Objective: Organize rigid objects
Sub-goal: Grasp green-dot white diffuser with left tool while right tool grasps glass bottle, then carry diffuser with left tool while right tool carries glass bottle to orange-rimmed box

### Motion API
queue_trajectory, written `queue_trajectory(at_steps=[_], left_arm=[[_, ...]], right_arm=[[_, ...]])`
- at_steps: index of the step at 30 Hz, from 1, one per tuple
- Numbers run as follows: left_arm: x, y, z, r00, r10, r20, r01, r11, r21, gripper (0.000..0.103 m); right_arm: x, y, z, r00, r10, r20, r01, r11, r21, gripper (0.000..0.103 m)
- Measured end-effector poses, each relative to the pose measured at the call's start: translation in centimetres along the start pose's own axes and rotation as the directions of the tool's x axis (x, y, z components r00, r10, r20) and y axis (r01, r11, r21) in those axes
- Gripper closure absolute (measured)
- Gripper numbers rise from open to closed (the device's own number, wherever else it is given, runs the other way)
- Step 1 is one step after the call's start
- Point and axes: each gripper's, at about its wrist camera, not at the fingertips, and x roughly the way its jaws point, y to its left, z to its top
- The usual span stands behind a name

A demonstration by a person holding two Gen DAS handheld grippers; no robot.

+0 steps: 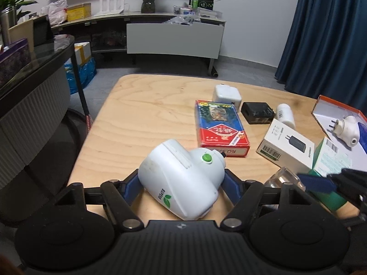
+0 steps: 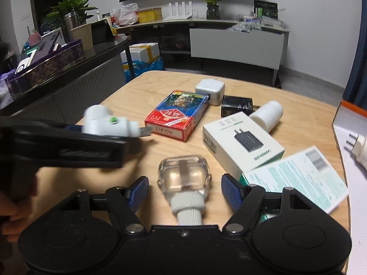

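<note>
While my left tongs (image 1: 181,183) clench the white plug (image 1: 183,178) just above the table (image 1: 137,114), my right tongs (image 2: 183,190) stand parted around the clear bulb (image 2: 183,176), pads not touching; beyond lies the card box (image 2: 176,114).

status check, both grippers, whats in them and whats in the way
Left gripper clamped on white plug-in device. Right gripper open around clear bulb, pads not touching. Charger box and leaflet close ahead.

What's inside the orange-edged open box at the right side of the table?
The orange-edged open box holds a white rounded plug-in device with two prongs, lying on the box's white floor, and something blue beside it. The frame edge cuts off the rest of the box.
</note>
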Motion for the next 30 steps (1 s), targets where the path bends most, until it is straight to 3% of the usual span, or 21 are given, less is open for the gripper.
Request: queue_trajectory(at_steps=[2,3,9,30], left_arm=[[-0.4,0.2,-0.2,1.0,0.014,0.001,-0.014,1.0,-0.008,0.029],[-0.6,0.3,-0.3,1.0,0.02,0.001,-0.02,1.0,-0.013,0.029],[-1.8,0.2,-0.9,0.999,0.035,0.004,-0.035,0.998,-0.045,0.029],[-9.3,-4.6,-2.6,0.998,0.023,0.059,-0.018,0.996,-0.084,0.029]], right_arm=[[0.2,0.2,0.2,1.0,-0.008,0.004,0.008,1.0,-0.005,0.026],[0.2,0.2,0.2,1.0,-0.019,0.014,0.019,1.0,-0.004,0.042],[-0.7,0.2,0.0,0.999,-0.038,0.027,0.038,0.999,0.025,0.043],[-10.9,-0.7,-2.6,0.989,-0.105,0.109,0.091,0.987,0.13,0.043]])
